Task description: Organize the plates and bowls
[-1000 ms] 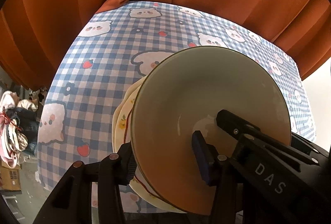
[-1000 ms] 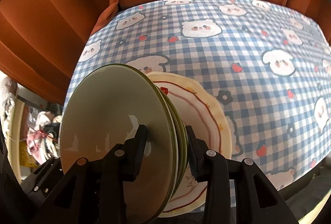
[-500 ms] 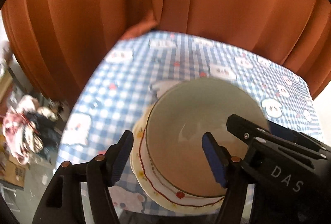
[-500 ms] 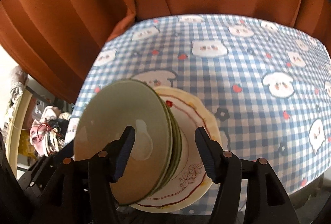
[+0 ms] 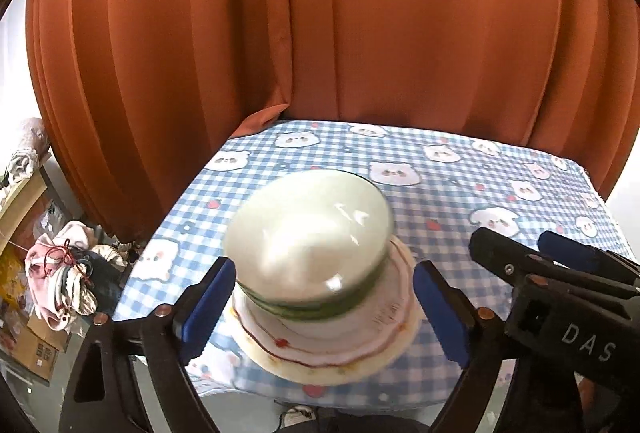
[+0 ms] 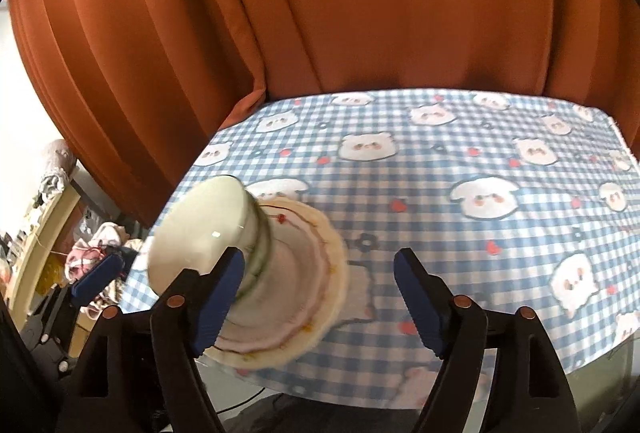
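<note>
A stack of green-rimmed pale bowls (image 5: 308,233) rests on cream plates (image 5: 360,345) with red-lined rims, near the front left corner of the table (image 5: 460,193). My left gripper (image 5: 324,269) hangs back from the stack; its jaws are opening, with blue pads clear of the bowls on either side. In the right wrist view the bowls (image 6: 200,233) and plates (image 6: 304,293) sit left of my right gripper (image 6: 316,269). Its jaws are opening too, with only tablecloth between them. The picture is blurred by motion.
An orange curtain (image 6: 360,13) hangs right behind the table (image 6: 440,193), which has a blue checked cloth with bears. Left of the table lie a heap of clothes (image 5: 60,281), cardboard boxes and a pale shelf (image 6: 40,233). The right gripper's black body (image 5: 560,293) is beside the stack.
Both grippers have let go of the bowls' rim, spread their jaws and drawn back and upward. The bowls now sit on the plates, smaller in both views.
</note>
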`<act>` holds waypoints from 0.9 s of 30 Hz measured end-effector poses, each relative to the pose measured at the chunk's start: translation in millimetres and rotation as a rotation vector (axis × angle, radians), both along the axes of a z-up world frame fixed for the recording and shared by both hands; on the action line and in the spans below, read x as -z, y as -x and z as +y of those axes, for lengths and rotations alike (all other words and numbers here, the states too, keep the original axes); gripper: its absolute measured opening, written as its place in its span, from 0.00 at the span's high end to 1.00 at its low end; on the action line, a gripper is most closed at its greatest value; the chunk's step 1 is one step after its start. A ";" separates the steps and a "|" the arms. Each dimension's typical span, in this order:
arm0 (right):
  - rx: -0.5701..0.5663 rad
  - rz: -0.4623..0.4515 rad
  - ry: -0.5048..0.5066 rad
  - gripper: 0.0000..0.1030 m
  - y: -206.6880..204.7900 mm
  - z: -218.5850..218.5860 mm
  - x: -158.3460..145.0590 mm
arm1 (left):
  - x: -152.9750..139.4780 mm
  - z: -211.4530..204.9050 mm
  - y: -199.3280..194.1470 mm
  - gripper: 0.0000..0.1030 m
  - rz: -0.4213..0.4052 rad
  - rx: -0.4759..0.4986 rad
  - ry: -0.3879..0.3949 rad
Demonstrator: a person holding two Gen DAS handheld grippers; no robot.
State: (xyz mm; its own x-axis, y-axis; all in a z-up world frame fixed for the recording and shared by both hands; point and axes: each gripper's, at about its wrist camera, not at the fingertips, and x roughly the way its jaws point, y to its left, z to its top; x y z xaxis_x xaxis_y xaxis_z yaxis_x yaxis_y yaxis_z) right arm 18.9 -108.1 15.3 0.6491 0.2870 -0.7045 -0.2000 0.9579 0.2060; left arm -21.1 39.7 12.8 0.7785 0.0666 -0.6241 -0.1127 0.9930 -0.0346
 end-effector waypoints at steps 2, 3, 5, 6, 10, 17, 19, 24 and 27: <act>0.018 -0.018 0.011 0.19 9.9 -16.7 3.4 | 3.2 -9.3 7.3 0.08 -0.008 0.008 0.016; 0.027 -0.026 0.008 0.18 14.7 -25.0 5.0 | 5.2 -13.2 10.4 0.08 -0.012 0.013 0.021; 0.049 -0.044 0.016 0.16 24.5 -41.7 8.7 | 11.0 -22.2 17.0 0.08 -0.024 0.021 0.015; 0.060 -0.053 0.024 0.15 29.3 -49.1 10.6 | 13.1 -25.6 19.6 0.08 -0.028 0.023 0.009; 0.092 -0.089 0.058 0.14 49.4 -74.8 18.4 | 23.8 -39.7 31.0 0.08 -0.042 0.037 -0.008; 0.157 -0.140 0.110 0.12 77.5 -105.6 33.4 | 37.4 -57.4 49.2 0.07 -0.038 0.054 0.011; 0.170 -0.131 0.107 0.11 83.5 -111.3 37.8 | 39.1 -59.1 53.1 0.07 -0.035 0.049 0.015; 0.168 -0.117 0.100 0.11 90.7 -117.0 41.8 | 37.5 -67.2 58.5 0.07 -0.046 0.060 0.012; 0.167 -0.124 0.098 0.11 93.2 -117.6 41.0 | 35.5 -71.1 61.3 0.07 -0.053 0.061 0.003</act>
